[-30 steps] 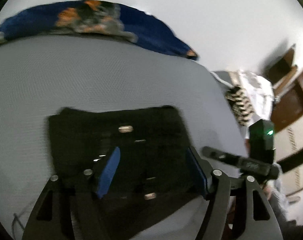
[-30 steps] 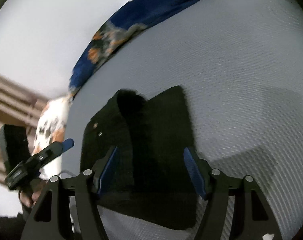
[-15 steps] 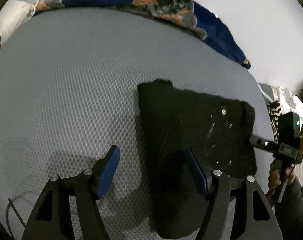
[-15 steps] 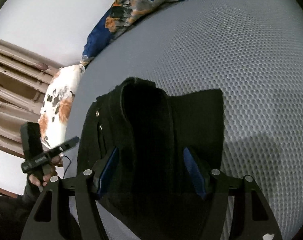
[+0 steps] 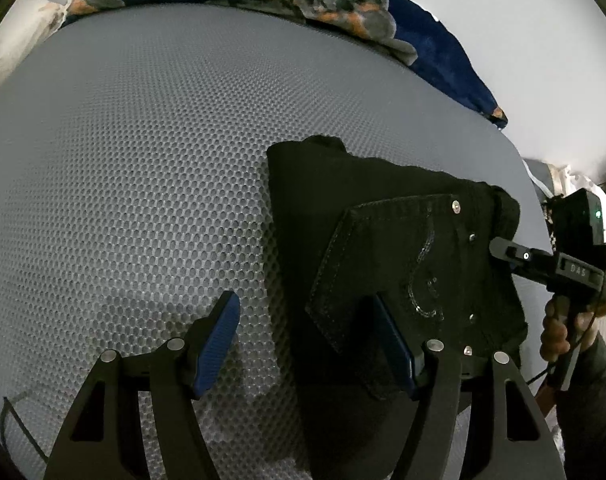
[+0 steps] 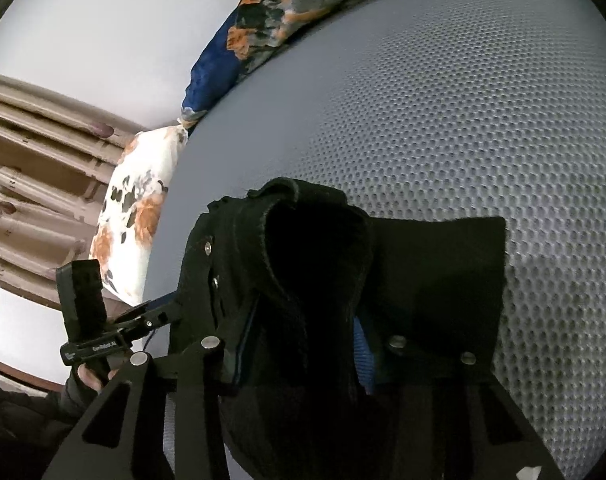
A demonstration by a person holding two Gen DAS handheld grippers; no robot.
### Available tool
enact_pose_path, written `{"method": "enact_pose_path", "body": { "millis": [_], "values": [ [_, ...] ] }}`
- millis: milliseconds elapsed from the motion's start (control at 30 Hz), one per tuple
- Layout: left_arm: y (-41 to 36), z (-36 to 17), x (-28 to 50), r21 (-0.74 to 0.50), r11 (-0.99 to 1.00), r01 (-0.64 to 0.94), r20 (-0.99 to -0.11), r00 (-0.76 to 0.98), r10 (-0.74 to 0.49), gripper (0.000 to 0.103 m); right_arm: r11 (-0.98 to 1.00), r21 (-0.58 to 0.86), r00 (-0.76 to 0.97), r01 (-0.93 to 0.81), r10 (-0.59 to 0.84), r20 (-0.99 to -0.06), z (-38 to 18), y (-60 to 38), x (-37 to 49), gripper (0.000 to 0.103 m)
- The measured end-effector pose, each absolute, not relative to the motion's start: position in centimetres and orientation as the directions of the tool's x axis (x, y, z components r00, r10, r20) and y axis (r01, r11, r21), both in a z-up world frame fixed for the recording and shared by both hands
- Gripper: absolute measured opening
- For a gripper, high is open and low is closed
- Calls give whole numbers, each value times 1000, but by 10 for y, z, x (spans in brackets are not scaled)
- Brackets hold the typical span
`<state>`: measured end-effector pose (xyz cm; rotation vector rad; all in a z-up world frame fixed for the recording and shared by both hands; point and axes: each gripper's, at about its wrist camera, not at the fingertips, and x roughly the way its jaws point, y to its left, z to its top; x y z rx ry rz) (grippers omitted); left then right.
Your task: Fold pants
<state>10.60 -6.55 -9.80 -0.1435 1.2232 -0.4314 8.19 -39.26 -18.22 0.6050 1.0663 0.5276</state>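
Black folded pants (image 5: 387,248) w/ a stitched back pocket and small silver studs lie on the grey bumpy mesh mattress (image 5: 143,184), near its right side in the left wrist view. A dark blue blanket w/ orange and grey flowers (image 5: 343,8) is bunched along the far edge of the mattress, next to the white wall (image 5: 523,40).

The left gripper (image 5: 309,344) hangs over the left edge of the pants. Its jaws stand wide apart. One blue pad (image 5: 217,344) is over bare mattress, the other is over the black cloth. It grips nothing.

The right gripper (image 6: 299,352) is at the other side of the pants. Its jaws have just been closing, and a thick fold of black cloth sits between them, bulging up out of the gap. The blue pads are mostly hidden by cloth, so it looks like a pinch on the pants.

A white pillow w/ orange and black flowers (image 6: 135,204) lies off the mattress edge by a brown wood headboard (image 6: 31,160). A person's hand (image 5: 559,328) grips the handle of the right gripper.
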Motion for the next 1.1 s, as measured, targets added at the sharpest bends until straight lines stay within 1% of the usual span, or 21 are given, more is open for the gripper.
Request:
{"method": "enact_pose_path", "body": {
  "millis": [300, 467, 567, 633, 733, 767, 900, 1000, 1100],
  "values": [
    [-77, -102, 113, -315, 920, 233, -886, 274, -373, 69, 710, 696, 381, -102, 674, -633, -182, -388, 94, 39],
    [-84, -103, 117, -308, 924, 225, -891, 274, -363, 69, 713, 699, 393, -63, 661, -639, -182, -387, 93, 39],
    [-92, -104, 119, -292, 926, 238, -891, 283, -354, 69, 737, 673, 410, -64, 634, -656, -179, -384, 89, 39],
    [-96, -105, 120, -283, 928, 242, -892, 289, -347, 69, 752, 655, 421, -66, 616, -665, -175, -381, 86, 36],
    [-101, -106, 122, -272, 929, 251, -894, 292, -340, 69, 766, 640, 436, -60, 597, -673, -170, -379, 82, 29],
    [-103, -106, 122, -270, 930, 251, -894, 294, -339, 69, 769, 637, 445, -57, 590, -673, -169, -378, 80, 26],
    [-106, -106, 124, -274, 929, 248, -893, 292, -341, 69, 786, 617, 467, -42, 562, -683, -159, -376, 72, 18],
    [-98, -101, 122, -274, 928, 254, -891, 295, -344, 69, 814, 580, 497, -33, 517, -697, -145, -371, 64, 14],
    [-96, -96, 121, -277, 924, 263, -883, 310, -352, 69, 828, 561, 520, -18, 487, -702, -131, -367, 55, 12]
  ]
}}
